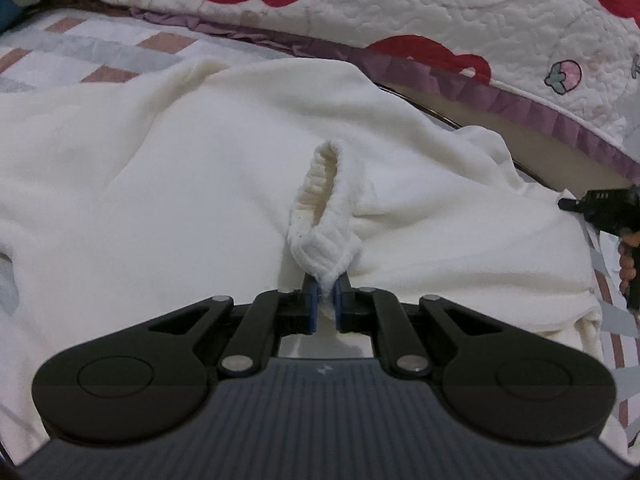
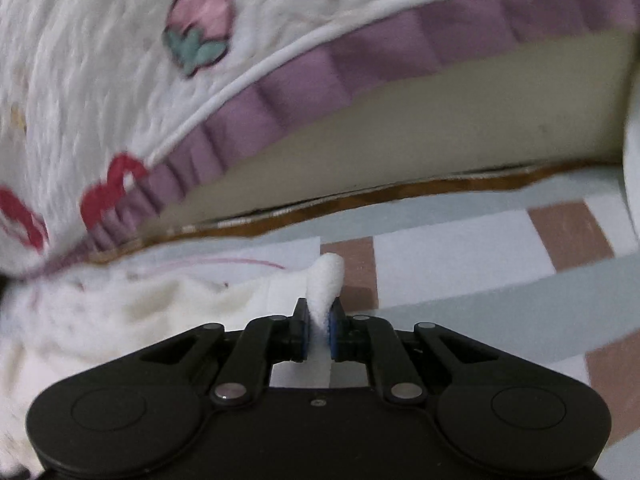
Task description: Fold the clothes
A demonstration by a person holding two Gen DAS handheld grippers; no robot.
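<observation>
**Both tongs pinching the white garment**

We see the white garment (image 1: 168, 184) spread across the checked bedsheet (image 1: 80, 52), with a quilted blanket (image 1: 440, 4) bunched along its 12 o'clock side. Our left tongs (image 1: 326, 304) are clenched on a ribbed cuff (image 1: 324, 216), which loops up toward 12 o'clock from the pads. Our right tongs (image 2: 319, 330) grasp a thin fold of the same white garment, its tip poking up between the blue pads (image 2: 333, 330). In the left view the right tongs sit at 3 o'clock, near the garment's edge.
</observation>
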